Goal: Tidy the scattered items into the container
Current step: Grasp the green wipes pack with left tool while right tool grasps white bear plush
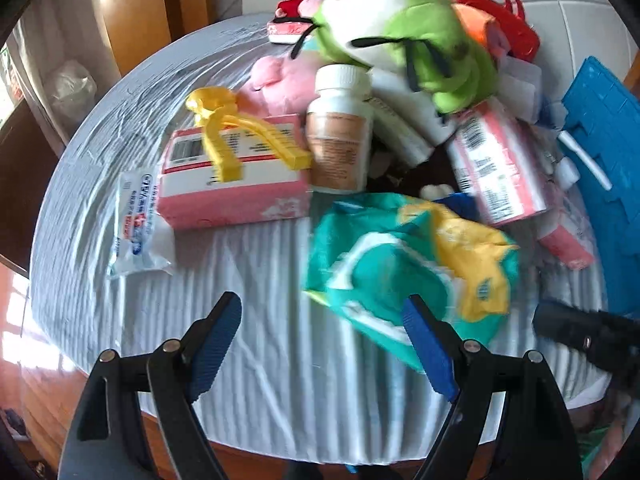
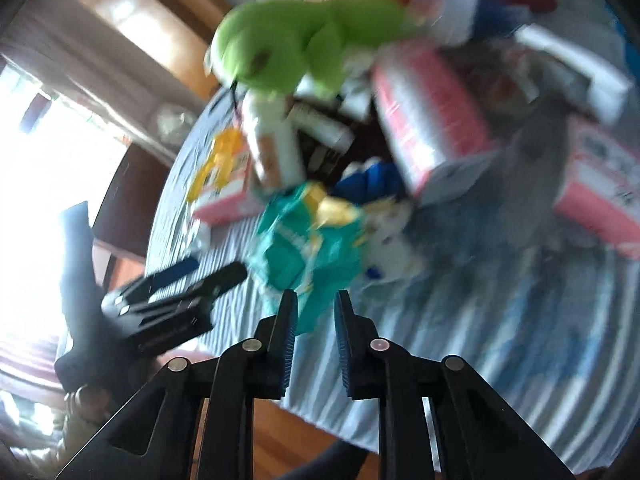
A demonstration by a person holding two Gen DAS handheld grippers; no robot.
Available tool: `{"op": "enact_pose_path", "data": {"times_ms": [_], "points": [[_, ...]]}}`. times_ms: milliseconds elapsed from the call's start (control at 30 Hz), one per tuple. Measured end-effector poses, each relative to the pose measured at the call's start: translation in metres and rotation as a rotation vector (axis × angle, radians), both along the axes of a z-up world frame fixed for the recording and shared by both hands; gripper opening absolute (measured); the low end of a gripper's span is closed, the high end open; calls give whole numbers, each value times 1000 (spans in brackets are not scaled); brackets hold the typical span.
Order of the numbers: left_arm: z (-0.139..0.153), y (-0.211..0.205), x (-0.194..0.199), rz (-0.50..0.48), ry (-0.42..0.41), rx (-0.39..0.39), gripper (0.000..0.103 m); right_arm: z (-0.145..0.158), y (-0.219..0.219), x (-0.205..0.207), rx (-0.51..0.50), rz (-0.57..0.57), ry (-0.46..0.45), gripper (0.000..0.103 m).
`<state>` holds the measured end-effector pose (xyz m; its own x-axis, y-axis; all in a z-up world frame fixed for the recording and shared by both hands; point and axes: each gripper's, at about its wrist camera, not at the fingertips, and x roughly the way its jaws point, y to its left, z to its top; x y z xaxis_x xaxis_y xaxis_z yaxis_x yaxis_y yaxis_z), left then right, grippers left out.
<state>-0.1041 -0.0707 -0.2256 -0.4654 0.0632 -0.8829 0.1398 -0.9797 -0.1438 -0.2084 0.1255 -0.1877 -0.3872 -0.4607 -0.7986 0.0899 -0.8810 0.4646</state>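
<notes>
On the white-and-blue striped cloth (image 1: 260,280), the right gripper (image 2: 316,312) pinches one crinkled teal-and-yellow plastic packet (image 2: 308,248), the left gripper (image 1: 324,320) gapes empty, beside three pink tissue packs (image 1: 236,184).

Round table (image 1: 260,360) under pale striped cloth; wooden floor (image 1: 52,392) below, white tiled floor (image 1: 580,12) beyond, wooden panelling (image 1: 132,8) behind, bright window (image 2: 36,152) glare.

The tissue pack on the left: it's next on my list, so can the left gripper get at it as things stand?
Probably yes. The left gripper is open, and only bare tablecloth lies between it and the tissue pack.
</notes>
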Motion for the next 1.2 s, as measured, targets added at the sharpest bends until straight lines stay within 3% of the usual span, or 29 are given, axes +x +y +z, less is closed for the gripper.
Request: {"op": "enact_pose_path", "data": {"times_ms": [200,267,333,433,533,633,733,833,933,1100,1200], "points": [[12,52,-10,29,41,126,83,-4,42,10,74,-57,15,25],[5,70,-15,2,35,119,83,-9,50,14,82,-53,12,25],[-10,82,-18,-9,-15,53,83,-14,53,14,86,-42,5,25],[-27,71,-8,28,-61,-21,83,-20,47,12,76,-12,0,28],[-38,37,13,86,-118,-54,83,-26,33,6,70,26,1,48],[-38,17,28,113,-146,-80,83,-29,19,1,80,61,11,50],[-22,14,41,84,-127,-49,83,-32,5,-7,108,84,16,51],[2,20,45,55,-69,-10,83,-35,-3,-14,142,85,21,62],[11,19,37,88,-39,-19,83,-35,-6,-19,159,75,28,70],[-27,2,4,199,-99,-53,83,-47,-14,-32,222,63,28,70],[-43,7,-3,218,-90,-79,85,-60,-23,-38,254,68,28,70]]}}
